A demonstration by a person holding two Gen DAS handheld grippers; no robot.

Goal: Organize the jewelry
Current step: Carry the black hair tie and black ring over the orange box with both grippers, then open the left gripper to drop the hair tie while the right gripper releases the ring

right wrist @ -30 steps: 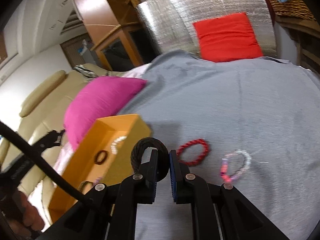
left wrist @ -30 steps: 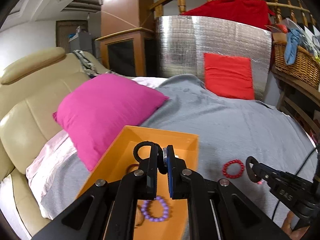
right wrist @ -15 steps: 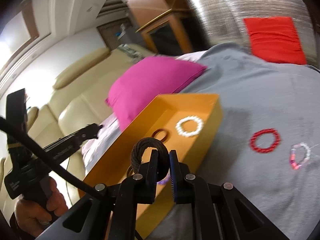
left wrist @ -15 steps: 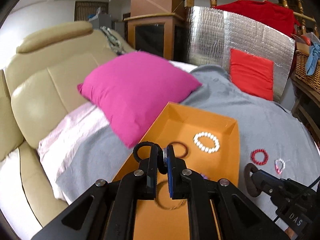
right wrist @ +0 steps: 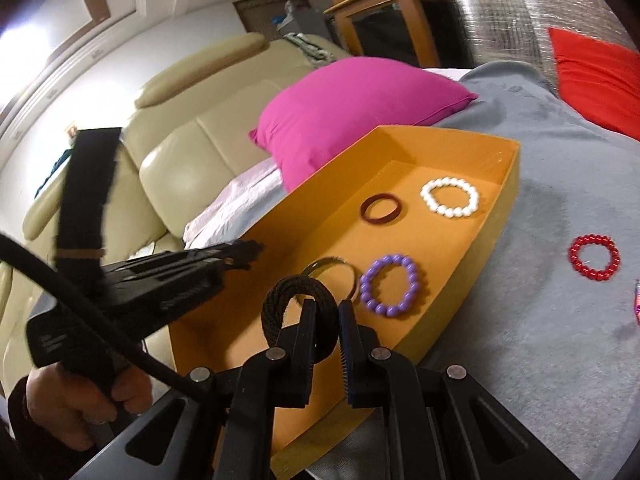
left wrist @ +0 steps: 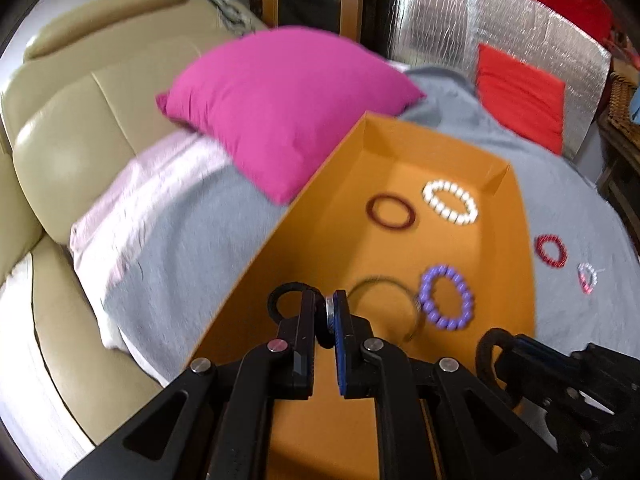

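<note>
Both grippers have swung over the orange tray, where the left gripper pinches a small silver ring and the right gripper clamps a black braided band above the purple bracelet.

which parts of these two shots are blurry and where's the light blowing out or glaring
Left wrist view: motion smear on the pink pillow edges, the thin metal bangle and the grey blanket; the left gripper stays sharp; sheen on the beige sofa. Right wrist view: the orange tray and white bead bracelet are crisp, the strap at left smears, and the ceiling corner blows out; fisheye bends both.
</note>
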